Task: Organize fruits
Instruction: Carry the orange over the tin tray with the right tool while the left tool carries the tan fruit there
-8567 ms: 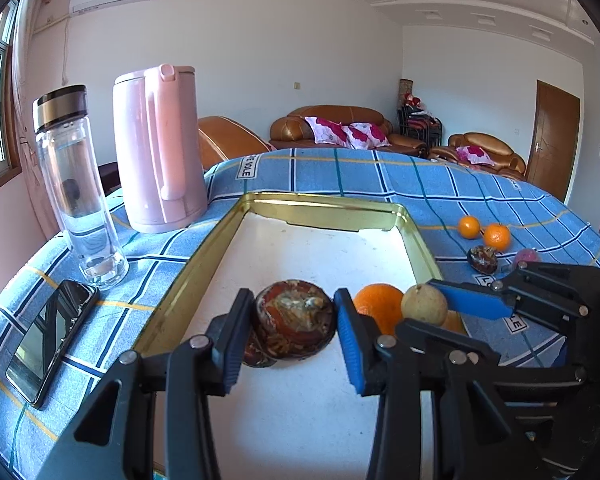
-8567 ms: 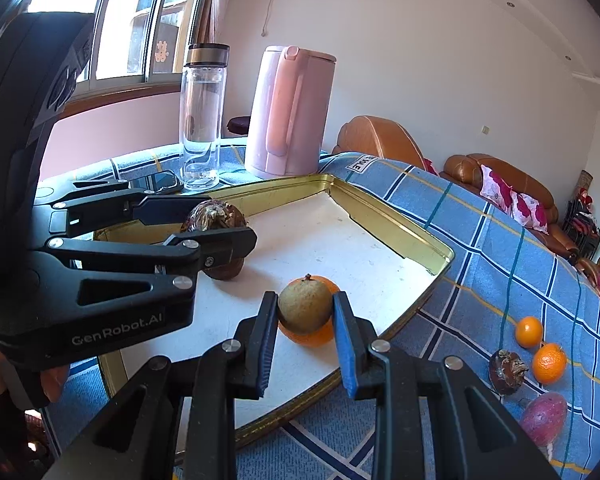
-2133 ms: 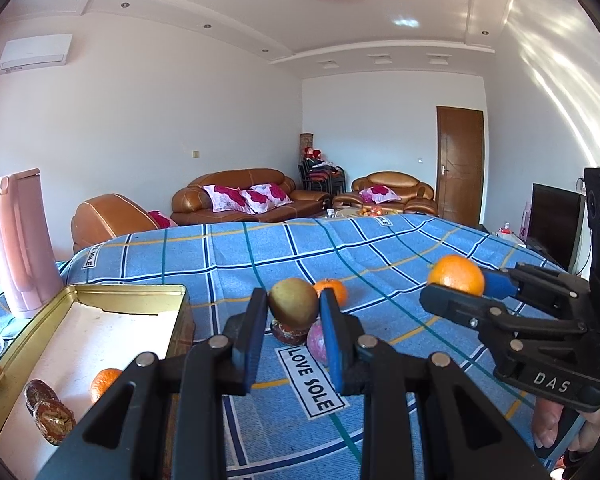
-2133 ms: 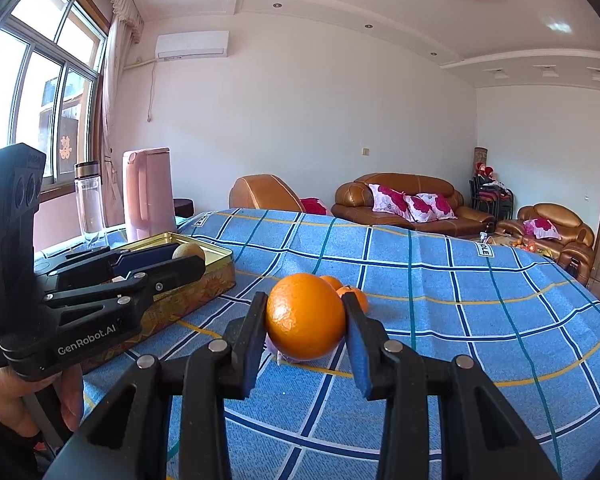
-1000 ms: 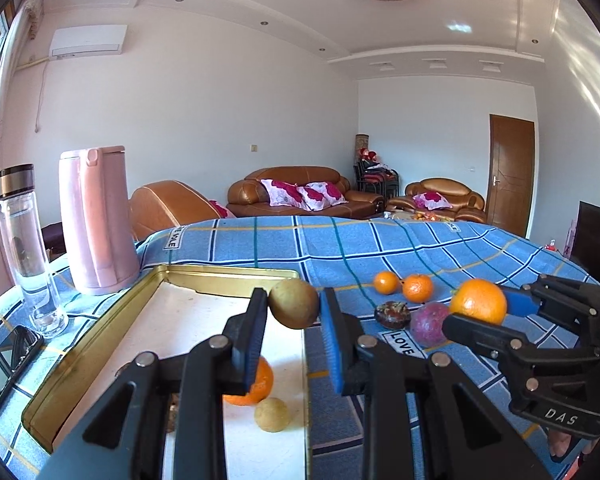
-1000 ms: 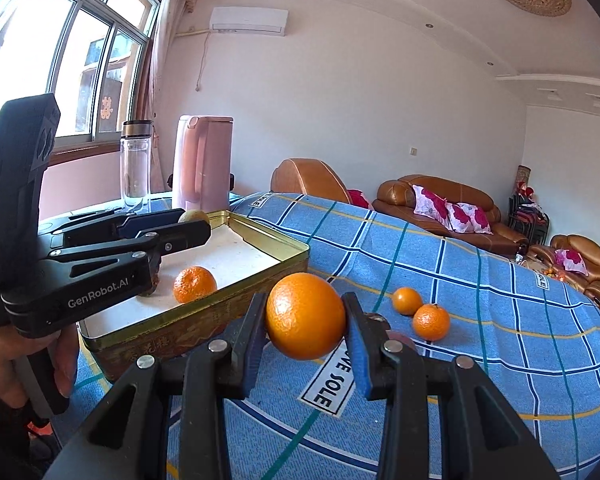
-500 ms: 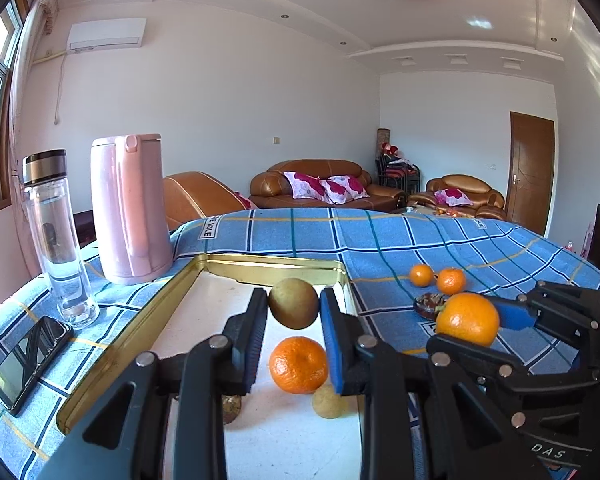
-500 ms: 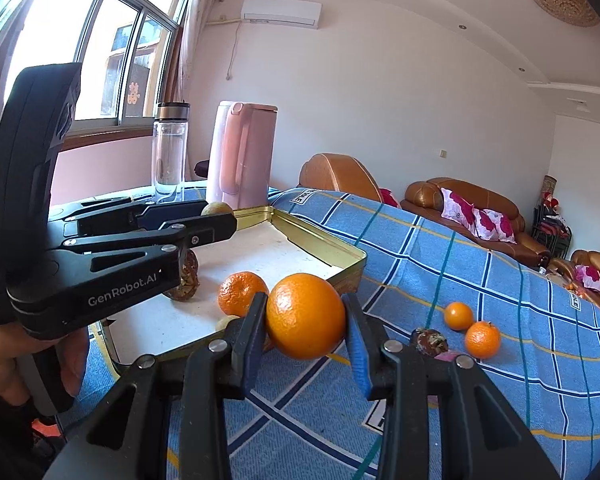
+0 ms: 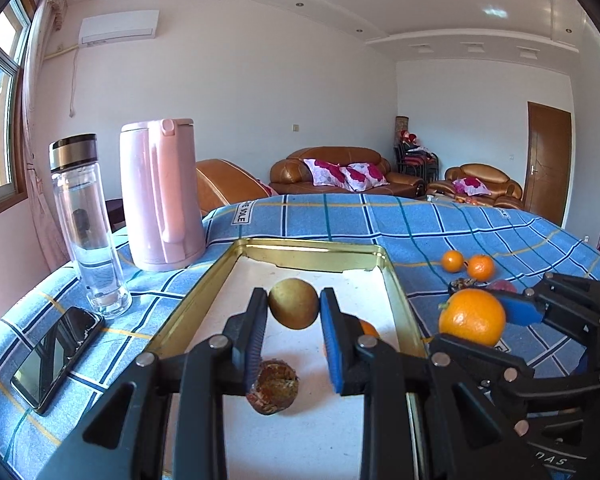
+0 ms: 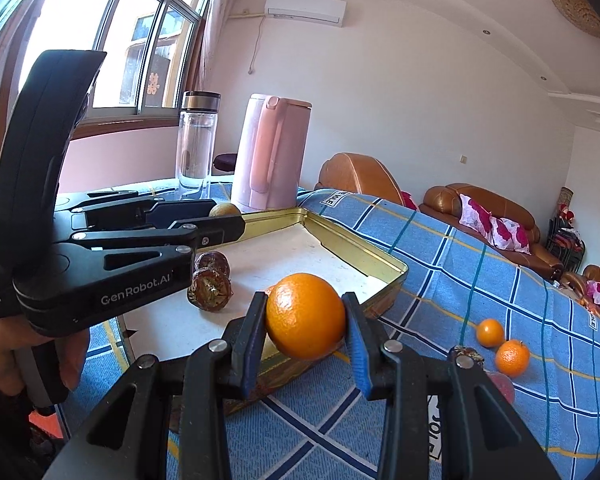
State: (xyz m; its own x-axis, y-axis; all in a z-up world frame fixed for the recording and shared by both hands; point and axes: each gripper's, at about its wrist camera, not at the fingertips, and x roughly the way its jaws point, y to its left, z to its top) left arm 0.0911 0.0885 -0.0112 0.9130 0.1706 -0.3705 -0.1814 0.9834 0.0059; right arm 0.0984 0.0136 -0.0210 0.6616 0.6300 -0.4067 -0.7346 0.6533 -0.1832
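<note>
My left gripper is shut on a brownish-green round fruit and holds it above the gold tray. A dark wrinkled fruit lies in the tray below it, and an orange shows behind the right finger. My right gripper is shut on a large orange, just outside the tray's near rim. Two dark wrinkled fruits lie in the tray. Two small oranges, a dark fruit and a pink fruit lie on the cloth.
A pink kettle, a glass bottle and a phone stand left of the tray on the blue checked tablecloth. Sofas and a door are beyond the table.
Both grippers have moved forward and left with their fruits. The left one is now further over the tray, and the right one has come close to the tray's near rim.
</note>
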